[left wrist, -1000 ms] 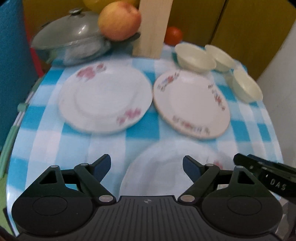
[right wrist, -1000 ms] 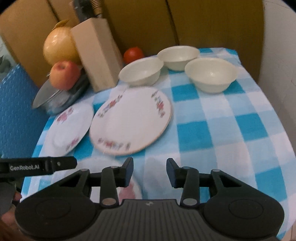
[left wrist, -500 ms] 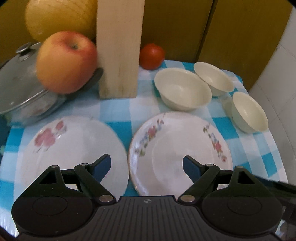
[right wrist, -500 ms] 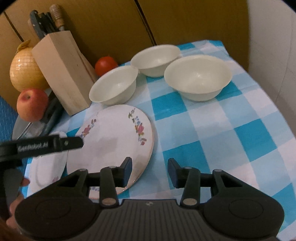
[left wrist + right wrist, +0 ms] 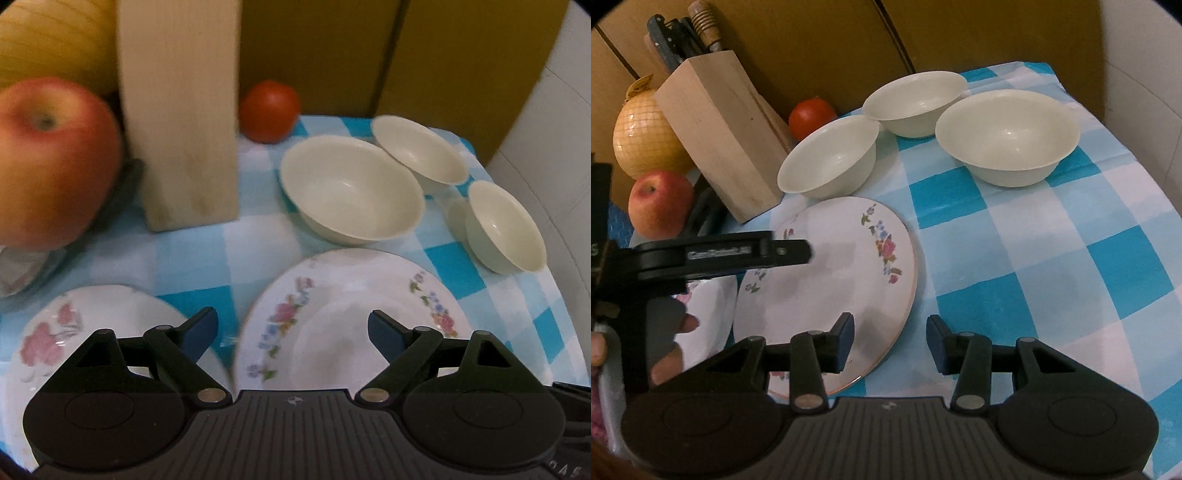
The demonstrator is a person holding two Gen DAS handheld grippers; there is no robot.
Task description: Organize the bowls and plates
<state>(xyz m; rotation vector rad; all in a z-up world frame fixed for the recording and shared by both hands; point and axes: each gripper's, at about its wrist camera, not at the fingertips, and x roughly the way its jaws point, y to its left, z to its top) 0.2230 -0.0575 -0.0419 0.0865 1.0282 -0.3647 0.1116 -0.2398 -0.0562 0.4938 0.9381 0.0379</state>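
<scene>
I'm working in a home kitchen. The counter [image 5: 1052, 258] in front of me wears a blue-and-white checked cloth, and on it sit a wooden knife block [image 5: 716, 147] with worn handles sticking out, three cream bowls [image 5: 1008, 136] and flowered dinner plates [image 5: 831, 280]. An apple [image 5: 659, 203], a tomato [image 5: 810, 116] and a netted yellow melon [image 5: 642, 136] lie by the block. Brown cabinet panels and pale wall tiles close the corner.

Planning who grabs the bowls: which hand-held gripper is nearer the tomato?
Left. The left hand-held gripper hovers over the floral plate, facing the tomato; the right hand-held gripper sits further back at that plate's near rim.
</scene>
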